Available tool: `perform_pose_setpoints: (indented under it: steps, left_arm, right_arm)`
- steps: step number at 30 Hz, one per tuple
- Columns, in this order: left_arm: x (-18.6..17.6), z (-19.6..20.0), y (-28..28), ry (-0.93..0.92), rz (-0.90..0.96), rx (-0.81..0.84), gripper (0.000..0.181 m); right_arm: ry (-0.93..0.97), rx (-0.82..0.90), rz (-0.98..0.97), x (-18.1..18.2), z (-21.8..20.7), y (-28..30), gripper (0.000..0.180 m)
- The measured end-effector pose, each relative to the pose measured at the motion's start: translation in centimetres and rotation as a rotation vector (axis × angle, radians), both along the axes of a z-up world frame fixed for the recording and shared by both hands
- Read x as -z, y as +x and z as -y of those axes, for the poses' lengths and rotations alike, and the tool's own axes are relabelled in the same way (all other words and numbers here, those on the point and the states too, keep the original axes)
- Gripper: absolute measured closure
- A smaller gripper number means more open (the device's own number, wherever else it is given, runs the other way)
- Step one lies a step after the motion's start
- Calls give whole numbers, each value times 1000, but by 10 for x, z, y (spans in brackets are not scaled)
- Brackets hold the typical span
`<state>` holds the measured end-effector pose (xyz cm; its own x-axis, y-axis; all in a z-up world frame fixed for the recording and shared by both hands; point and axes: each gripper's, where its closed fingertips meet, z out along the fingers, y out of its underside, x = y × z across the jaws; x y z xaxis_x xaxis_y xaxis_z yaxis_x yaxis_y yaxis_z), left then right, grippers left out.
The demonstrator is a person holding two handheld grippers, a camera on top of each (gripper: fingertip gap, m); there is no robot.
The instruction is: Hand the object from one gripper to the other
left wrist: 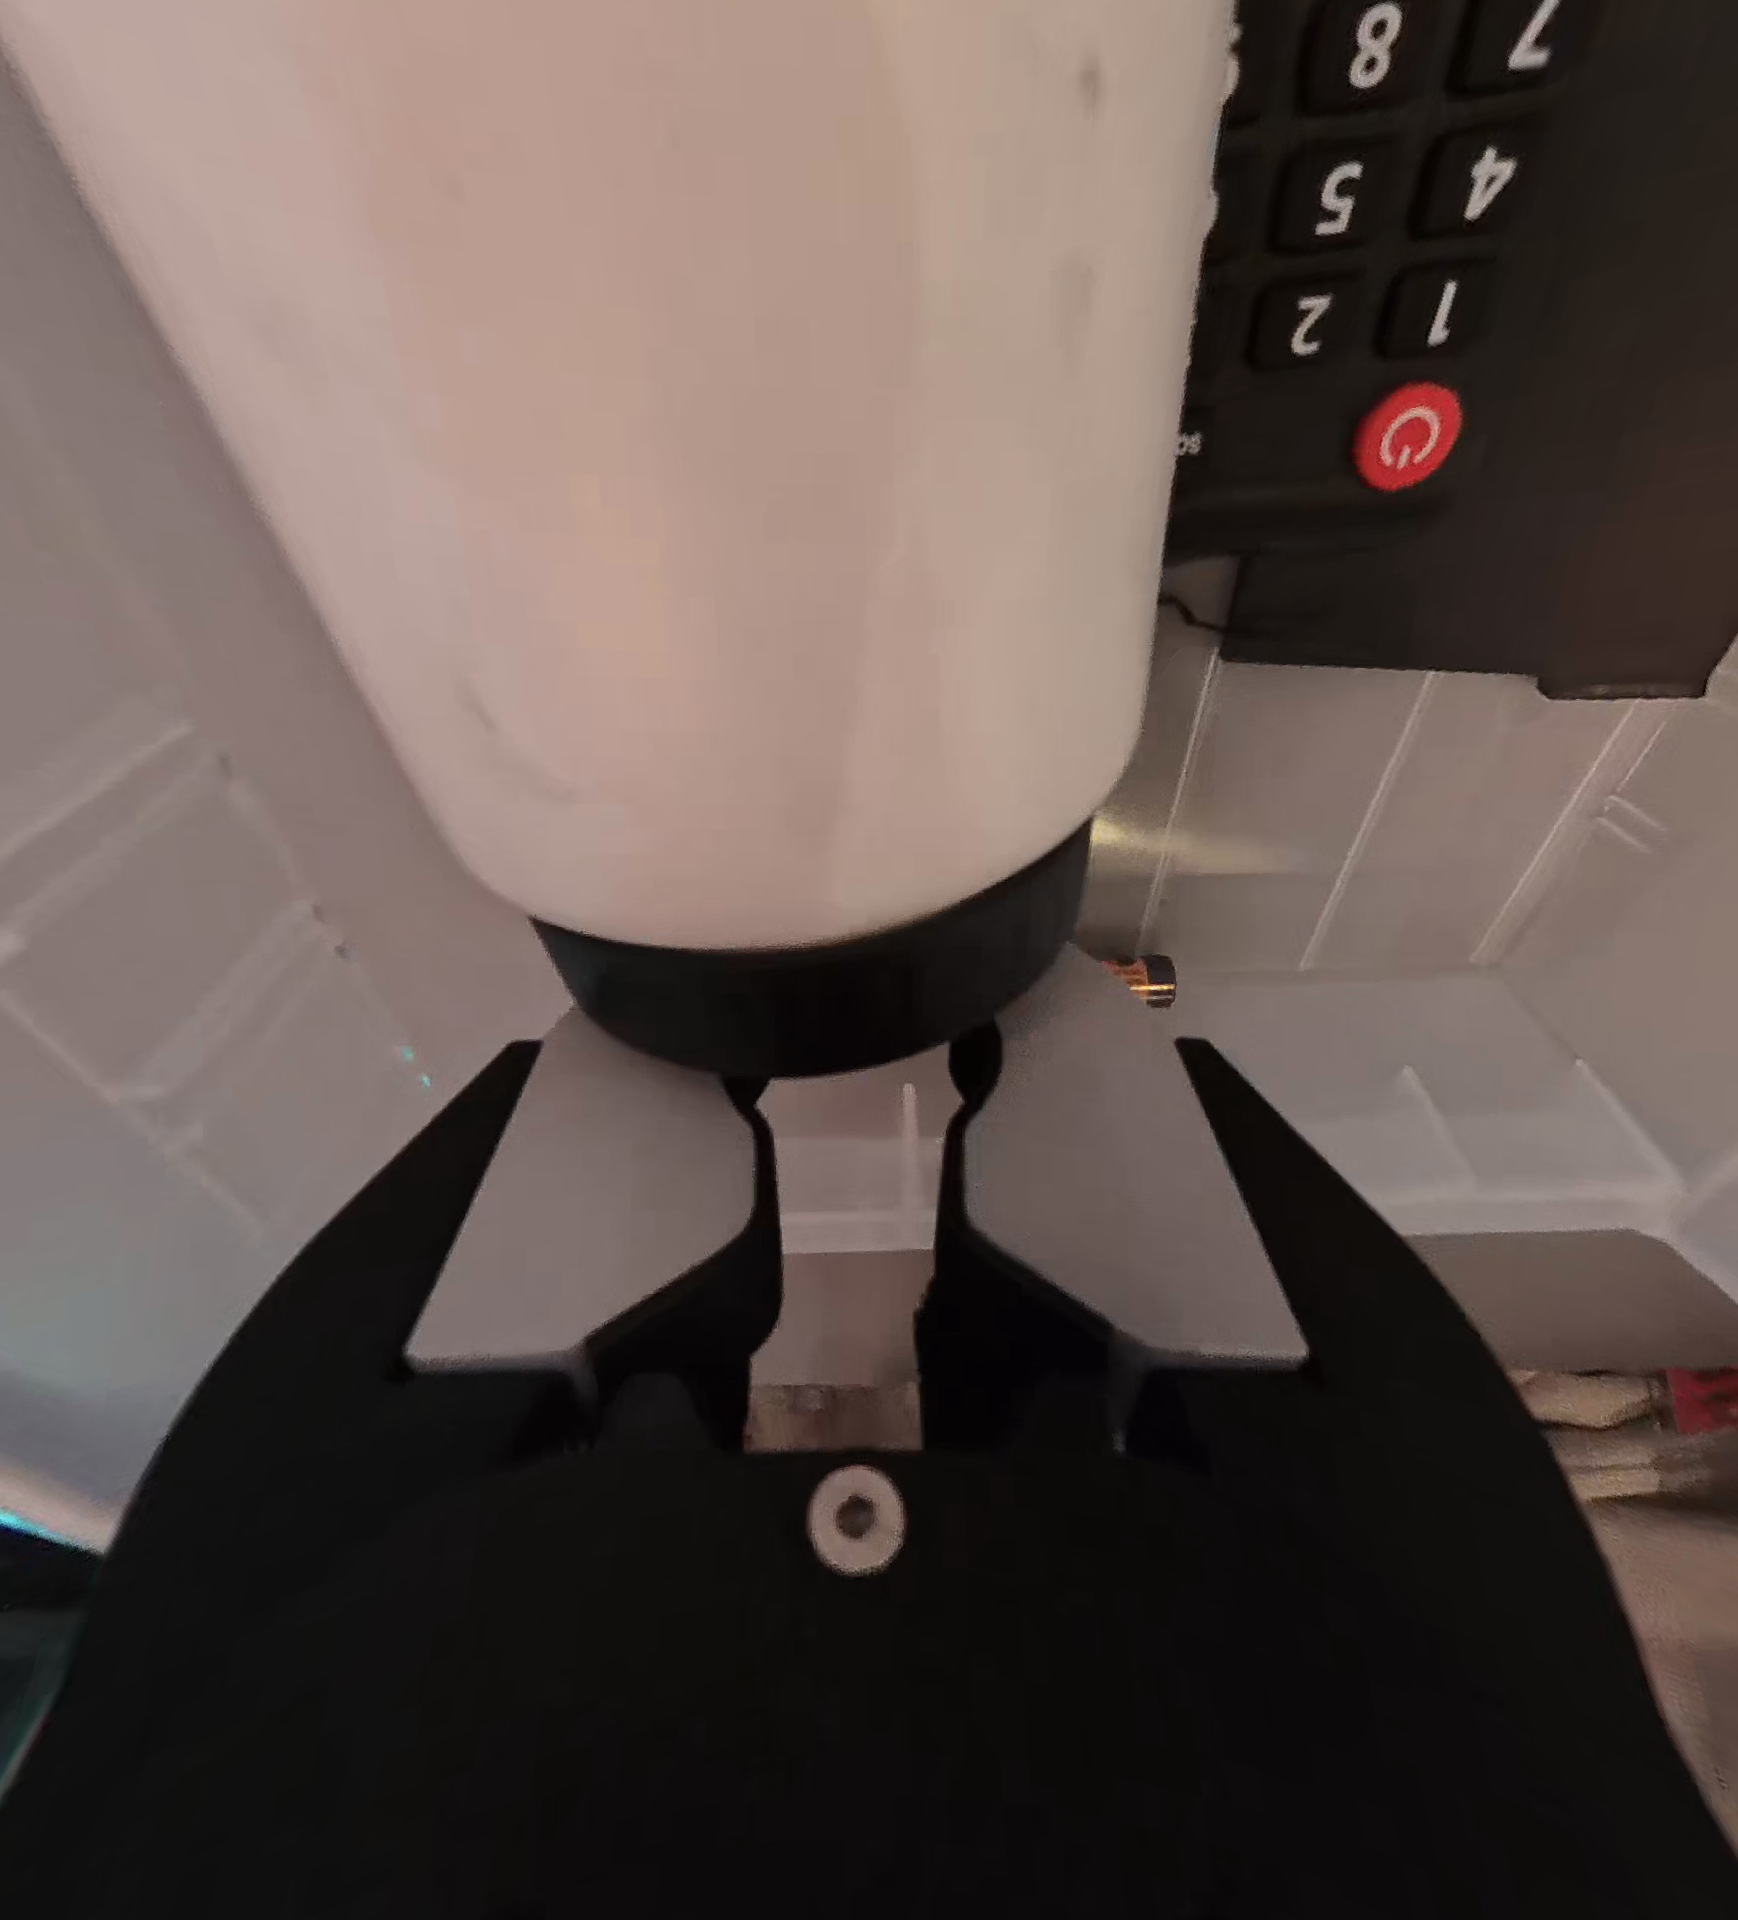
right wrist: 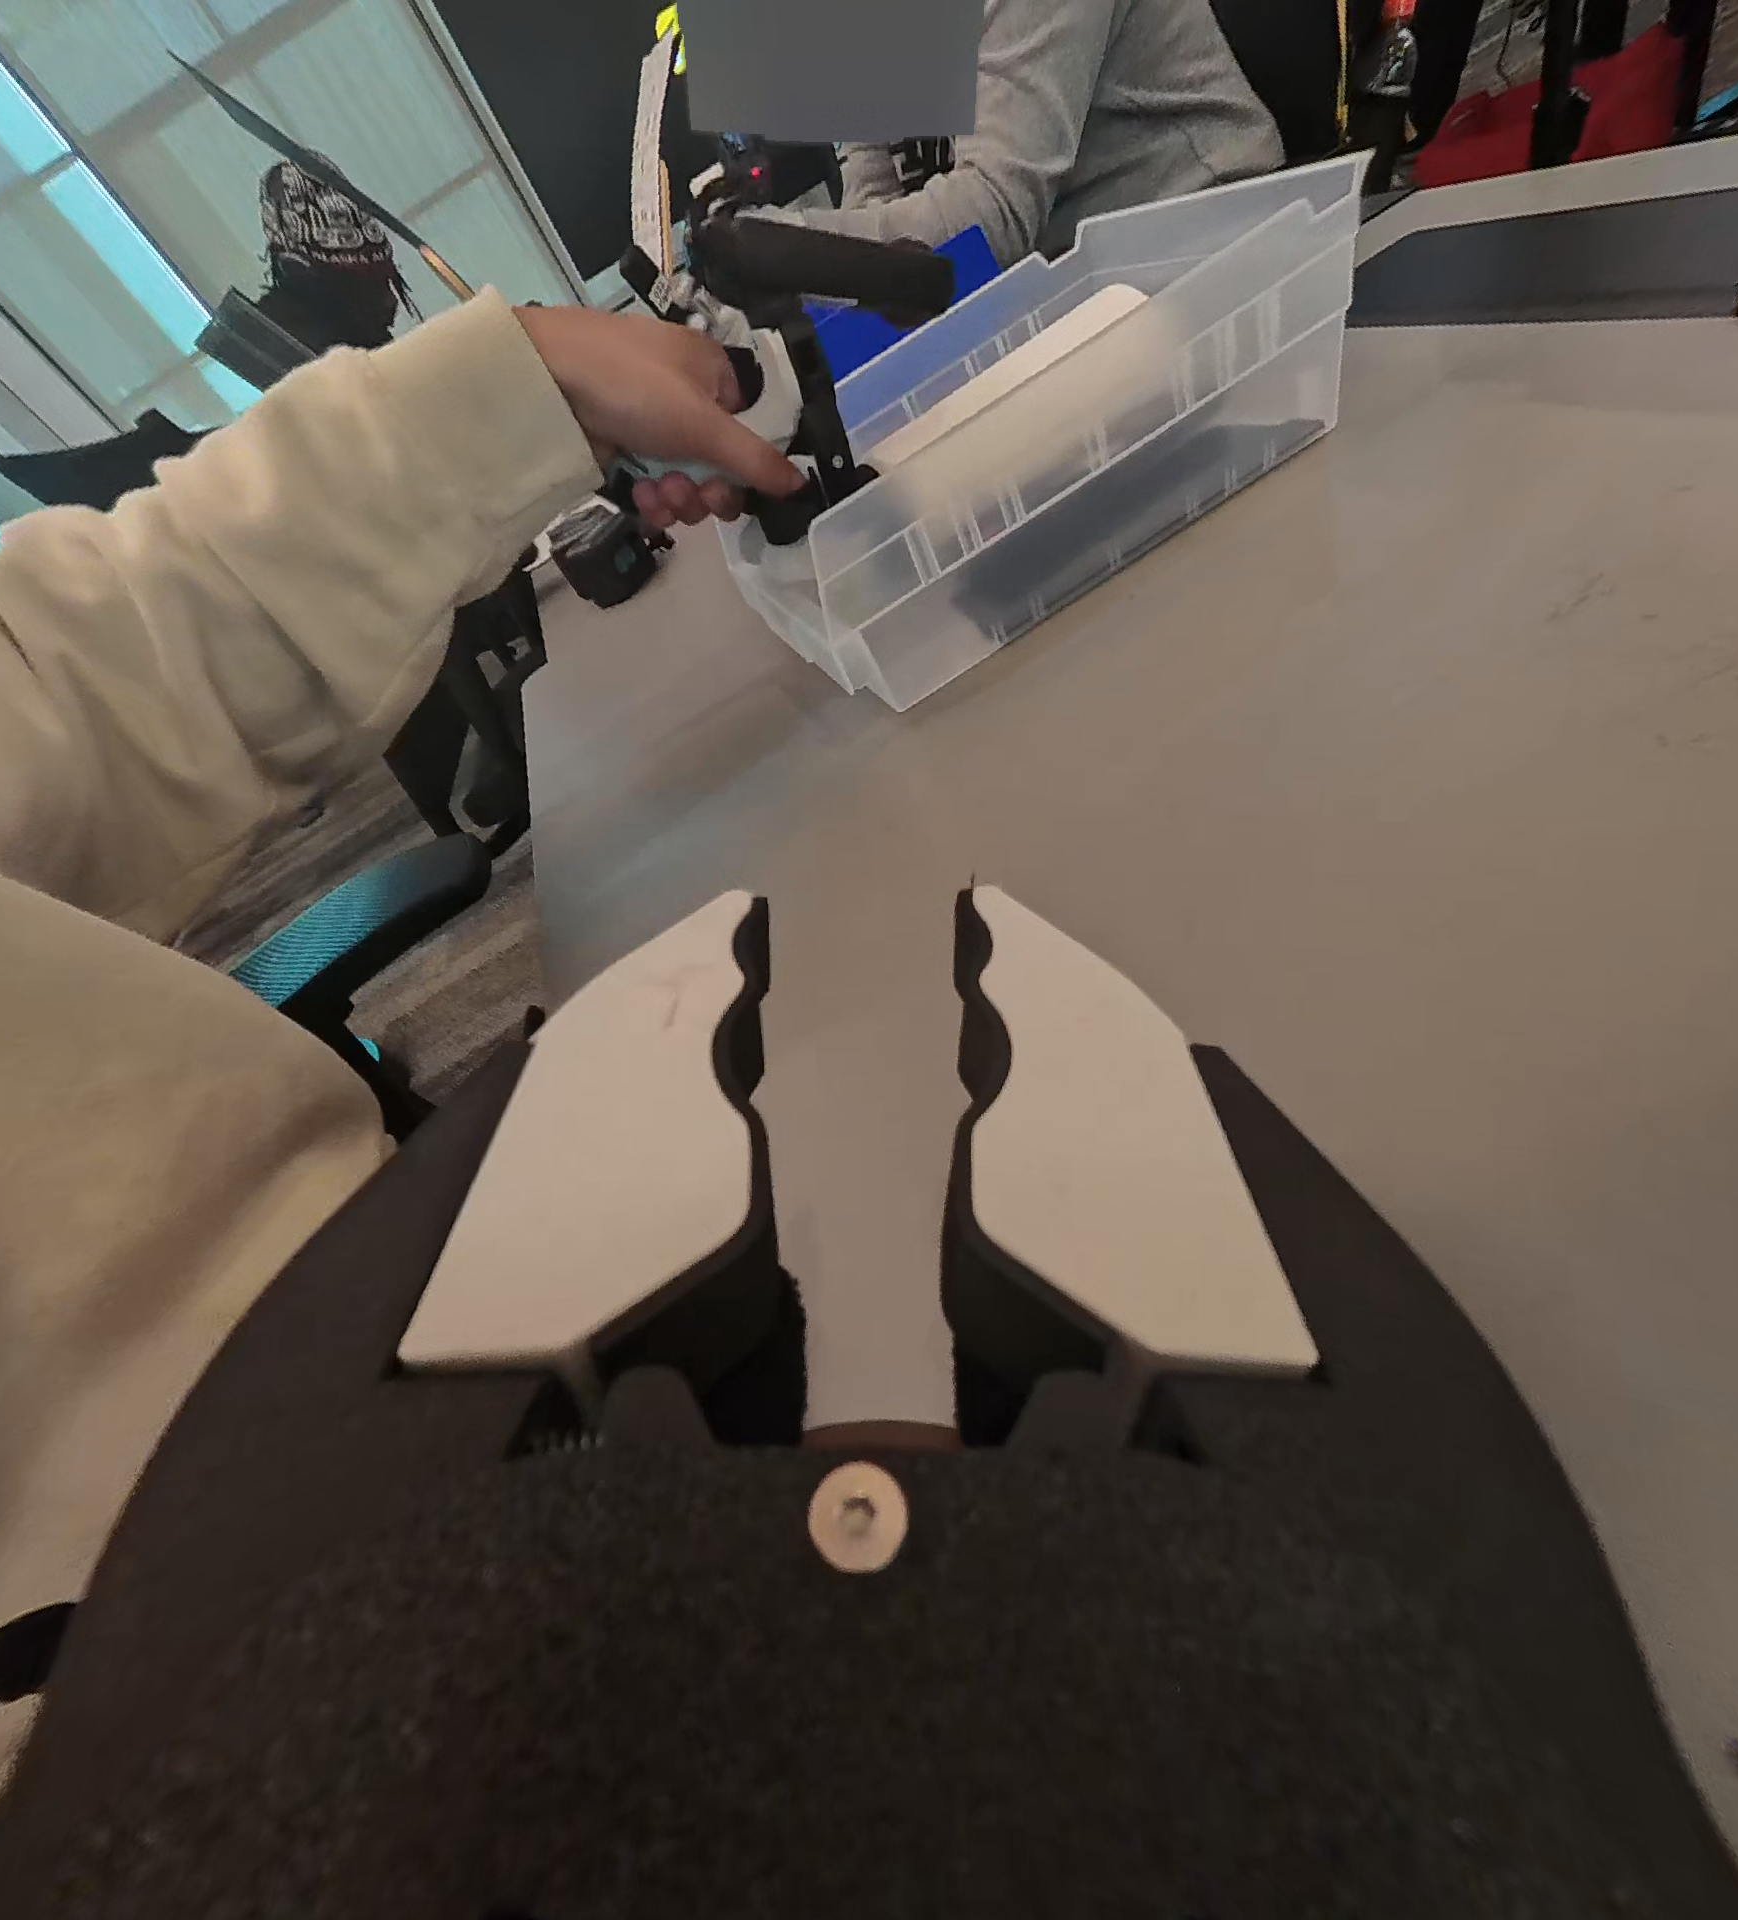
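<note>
Black-framed, white-padded left gripper (left wrist: 860, 1070) reaches into the clear plastic bin (left wrist: 1467, 1091), its fingertips at the black cap of a white cylindrical bottle (left wrist: 636, 468); whether they clamp the cap or merely touch it cannot be told. Beside the bottle in the bin lies a black remote control (left wrist: 1364, 260) with a red button. Well away from the bin, the right gripper (right wrist: 860, 935) hangs over the grey table (right wrist: 1416, 831), jaws parted and empty.
</note>
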<state>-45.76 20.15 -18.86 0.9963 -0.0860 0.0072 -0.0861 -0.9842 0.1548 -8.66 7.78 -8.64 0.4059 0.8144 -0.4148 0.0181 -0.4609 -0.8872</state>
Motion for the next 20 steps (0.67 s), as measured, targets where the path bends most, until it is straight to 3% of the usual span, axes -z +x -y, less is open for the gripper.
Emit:
perform_pose_setpoints:
  steps: [6,12,14,16,20]
  left_arm:
    - [-16,2,-3,140,76,30,151]
    - [-84,-2,27,561,259,134,152]
    - [-109,-1,55,675,410,192,152]
    - [-130,4,99,713,648,278,152]
    - [-179,7,189,580,1171,367,152]
  right_arm:
    - [58,49,73,11,-9,4,148]
    - [94,94,124,24,-26,9,148]
    - [188,73,150,25,-31,5,147]
    - [335,16,189,21,-37,-6,133]
    - [666,-48,349,-15,-70,-33,120]
